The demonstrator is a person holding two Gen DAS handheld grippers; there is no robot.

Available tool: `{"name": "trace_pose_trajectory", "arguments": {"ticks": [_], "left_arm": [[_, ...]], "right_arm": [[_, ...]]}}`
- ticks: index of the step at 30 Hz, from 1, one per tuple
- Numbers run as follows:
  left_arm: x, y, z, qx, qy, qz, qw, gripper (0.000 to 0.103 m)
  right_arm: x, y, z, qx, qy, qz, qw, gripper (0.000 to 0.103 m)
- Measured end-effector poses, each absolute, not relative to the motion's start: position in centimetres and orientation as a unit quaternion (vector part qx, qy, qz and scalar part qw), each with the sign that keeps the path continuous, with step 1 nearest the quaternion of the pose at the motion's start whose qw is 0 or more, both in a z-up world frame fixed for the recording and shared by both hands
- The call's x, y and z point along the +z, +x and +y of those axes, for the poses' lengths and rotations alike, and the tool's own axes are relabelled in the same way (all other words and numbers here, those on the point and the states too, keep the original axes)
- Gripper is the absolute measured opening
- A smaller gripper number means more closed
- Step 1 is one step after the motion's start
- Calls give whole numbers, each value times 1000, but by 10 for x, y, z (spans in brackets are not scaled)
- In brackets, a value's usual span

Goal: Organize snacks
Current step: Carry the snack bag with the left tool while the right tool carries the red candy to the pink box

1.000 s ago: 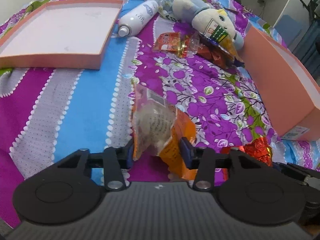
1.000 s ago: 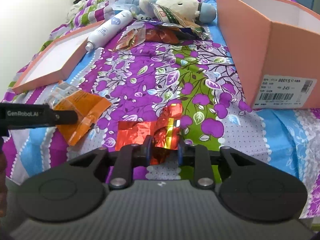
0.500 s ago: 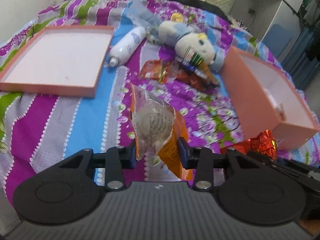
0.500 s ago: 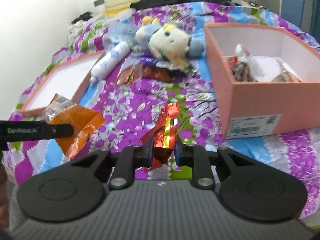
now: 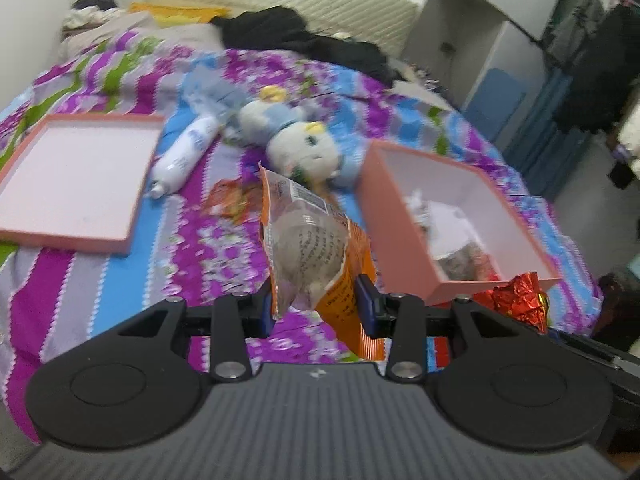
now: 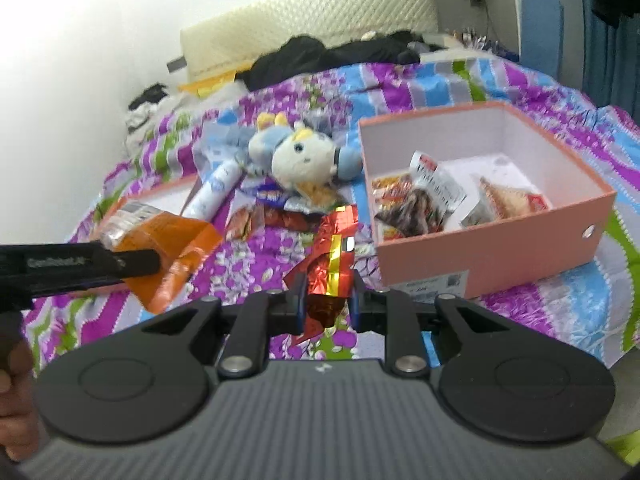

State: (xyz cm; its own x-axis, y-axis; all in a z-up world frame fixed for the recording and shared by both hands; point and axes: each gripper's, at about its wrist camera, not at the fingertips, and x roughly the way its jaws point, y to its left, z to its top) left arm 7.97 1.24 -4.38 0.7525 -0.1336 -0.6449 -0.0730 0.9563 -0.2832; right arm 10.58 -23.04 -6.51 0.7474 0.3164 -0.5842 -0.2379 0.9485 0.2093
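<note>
My left gripper (image 5: 316, 304) is shut on an orange and clear snack bag (image 5: 308, 252), held in the air left of the pink box (image 5: 404, 236). The bag also shows in the right wrist view (image 6: 168, 240). My right gripper (image 6: 326, 298) is shut on a red foil snack packet (image 6: 332, 260), held above the bed in front of the pink box (image 6: 492, 252). The red packet shows at the right of the left wrist view (image 5: 520, 296). The box holds several snack packets (image 6: 424, 200). More loose snacks (image 6: 276, 212) lie on the bedspread near the plush toy.
A pink box lid (image 5: 72, 184) lies open side up at the left. A white bottle (image 5: 184, 156) and a plush toy (image 5: 296, 144) lie beyond the snacks. Dark clothes (image 6: 328, 52) are piled near the headboard. The bed's edge is at the right.
Both grippers have risen from the bedspread with their snacks. The view now looks down into the pink box, and both snacks are nearer to it.
</note>
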Motion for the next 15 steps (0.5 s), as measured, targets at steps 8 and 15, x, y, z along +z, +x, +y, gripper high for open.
{"name": "trace_pose_trajectory", "arguments": {"ticks": [8, 15], "left_arm": [[-19, 81, -30, -77, -153, 328, 929, 45], [-25, 109, -54, -111, -154, 337, 922, 45]], "right_arm": [[-34, 87, -271, 119, 72, 302, 943, 23], [-33, 98, -296, 89, 75, 298, 947, 23]]}}
